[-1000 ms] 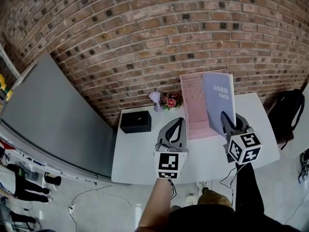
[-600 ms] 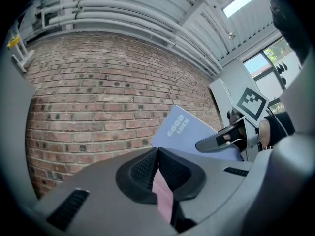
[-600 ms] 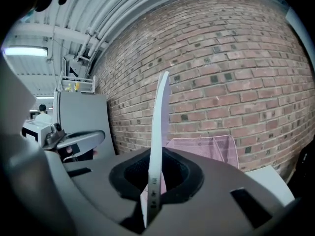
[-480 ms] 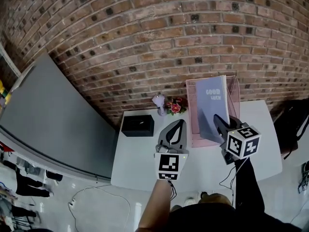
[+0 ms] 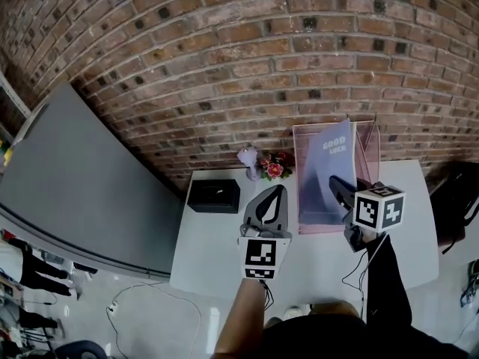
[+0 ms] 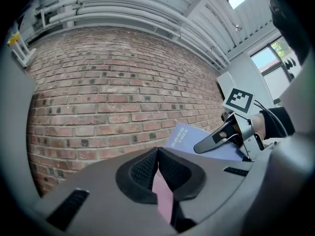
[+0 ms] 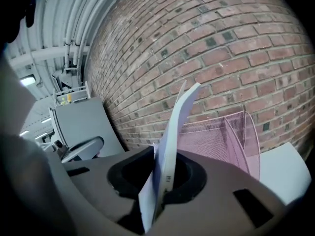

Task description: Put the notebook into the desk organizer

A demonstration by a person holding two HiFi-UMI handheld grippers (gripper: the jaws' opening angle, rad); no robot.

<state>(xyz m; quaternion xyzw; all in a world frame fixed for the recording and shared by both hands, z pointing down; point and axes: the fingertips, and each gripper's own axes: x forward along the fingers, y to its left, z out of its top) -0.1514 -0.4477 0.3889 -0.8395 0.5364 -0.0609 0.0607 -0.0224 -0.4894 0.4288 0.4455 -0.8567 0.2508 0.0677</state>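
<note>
Brickwork (image 5: 224,66) rises just past the desk organizer (image 5: 368,146) ahead of the right claw (image 5: 343,189), with bare table (image 5: 217,238) to its left. Its jaws have just been opening a little and pinch the upright notebook (image 5: 323,170). The left claw (image 5: 278,191) is closed and empty.

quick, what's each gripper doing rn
left gripper: jaws shut.
right gripper: jaws on the notebook, which stands between them; they have just been opening a little.

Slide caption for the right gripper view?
Right tongs, jaws just easing open, hold the notebook on edge at the pink mesh organizer.
</note>
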